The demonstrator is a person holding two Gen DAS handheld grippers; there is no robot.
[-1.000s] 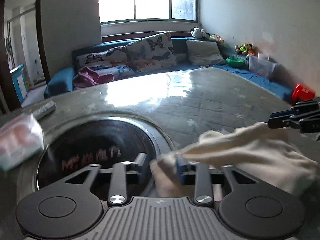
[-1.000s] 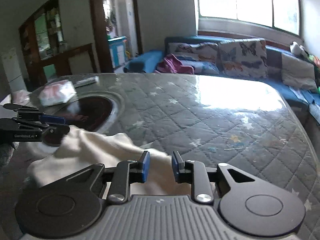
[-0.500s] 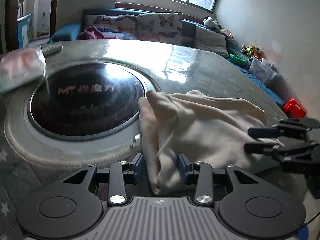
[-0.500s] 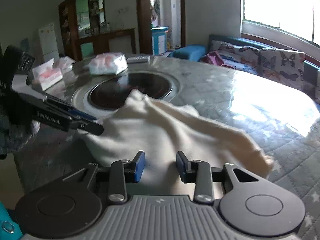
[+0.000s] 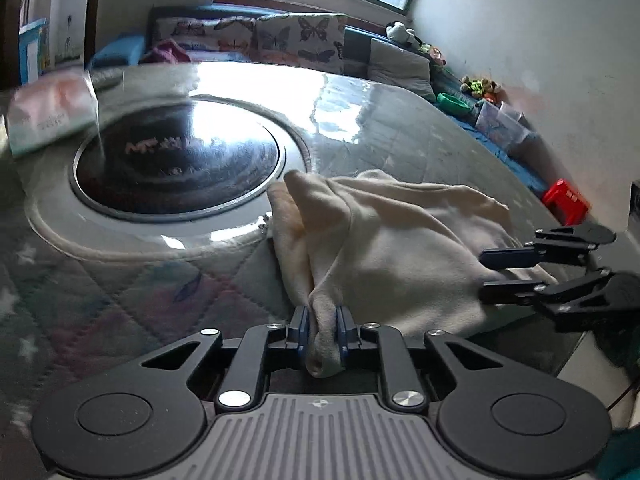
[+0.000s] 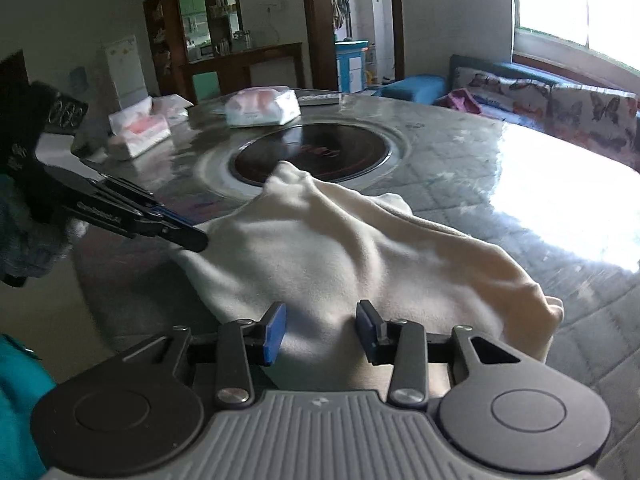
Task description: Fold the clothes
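A cream garment (image 5: 392,240) lies bunched on the quilt-covered round table (image 5: 120,292), near its front edge. My left gripper (image 5: 322,326) is shut on a fold of the garment's near edge, cloth squeezed between the blue pads. At the right of the left wrist view, my right gripper (image 5: 490,274) hovers open at the garment's right edge. In the right wrist view the same garment (image 6: 352,252) spreads ahead, and my right gripper (image 6: 320,330) stands open over its near hem. The left gripper (image 6: 188,236) shows at the left, pinching the cloth's corner.
A round black hob (image 5: 176,160) is set in the table's middle, just behind the garment. Tissue packs (image 6: 262,106) and a remote (image 6: 320,99) lie on the far side. A sofa with butterfly cushions (image 5: 296,40) and a red stool (image 5: 564,202) stand beyond the table.
The left gripper has closed on the garment's near fold. Both grippers have dropped toward the table edge, and the garment now lies spread in front of the hob.
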